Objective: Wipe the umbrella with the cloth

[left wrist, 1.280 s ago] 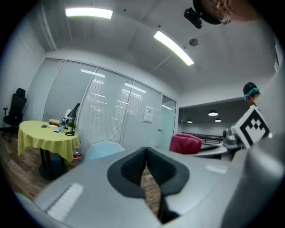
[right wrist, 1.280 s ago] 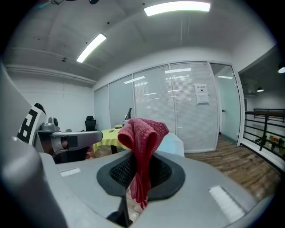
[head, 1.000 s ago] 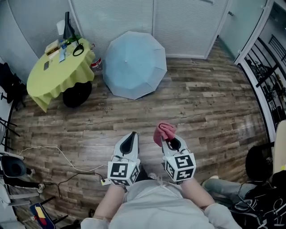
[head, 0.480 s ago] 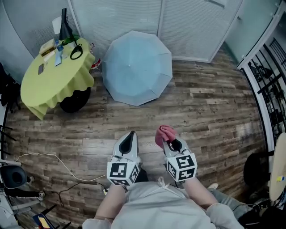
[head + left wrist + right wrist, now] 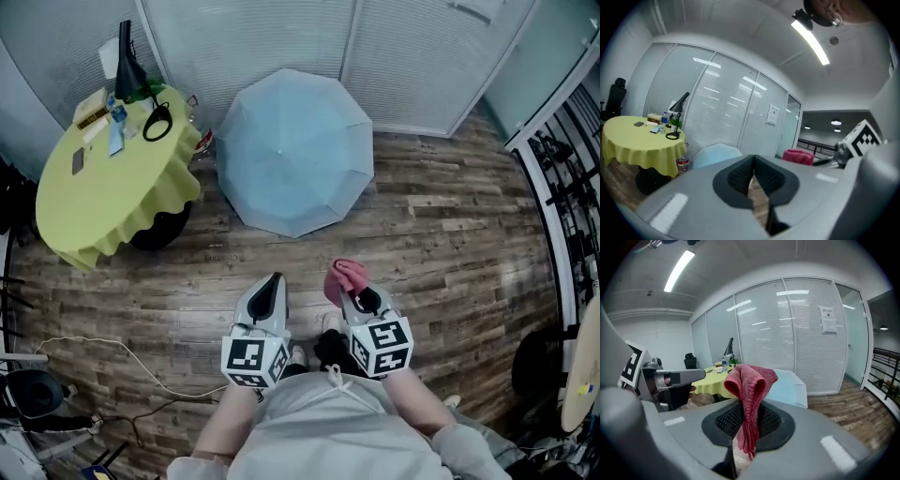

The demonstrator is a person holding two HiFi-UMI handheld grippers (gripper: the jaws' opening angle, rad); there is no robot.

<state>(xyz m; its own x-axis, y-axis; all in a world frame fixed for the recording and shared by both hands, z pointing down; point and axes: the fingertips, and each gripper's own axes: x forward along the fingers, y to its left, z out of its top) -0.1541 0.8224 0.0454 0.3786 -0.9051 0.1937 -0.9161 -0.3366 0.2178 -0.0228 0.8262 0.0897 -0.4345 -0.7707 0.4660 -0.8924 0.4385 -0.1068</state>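
An open light-blue umbrella [image 5: 294, 150] lies canopy-up on the wooden floor by the blinds; its canopy also shows in the left gripper view [image 5: 715, 153] and the right gripper view [image 5: 790, 386]. My right gripper [image 5: 357, 297] is shut on a red knitted cloth [image 5: 344, 277], which bunches above its jaws [image 5: 751, 401]. My left gripper [image 5: 271, 294] is shut with nothing in it [image 5: 753, 174]. Both grippers are held close to my body, well short of the umbrella.
A round table with a yellow cloth [image 5: 108, 183] stands left of the umbrella, holding a black lamp [image 5: 126, 62] and small items. A water bottle [image 5: 683, 163] sits on the floor by it. Cables [image 5: 112, 352] run at the lower left. A black railing [image 5: 572, 187] lines the right.
The view has advanced toward the umbrella, which now looks larger and nearer. Both grippers keep their pose, the cloth still held in the right one.
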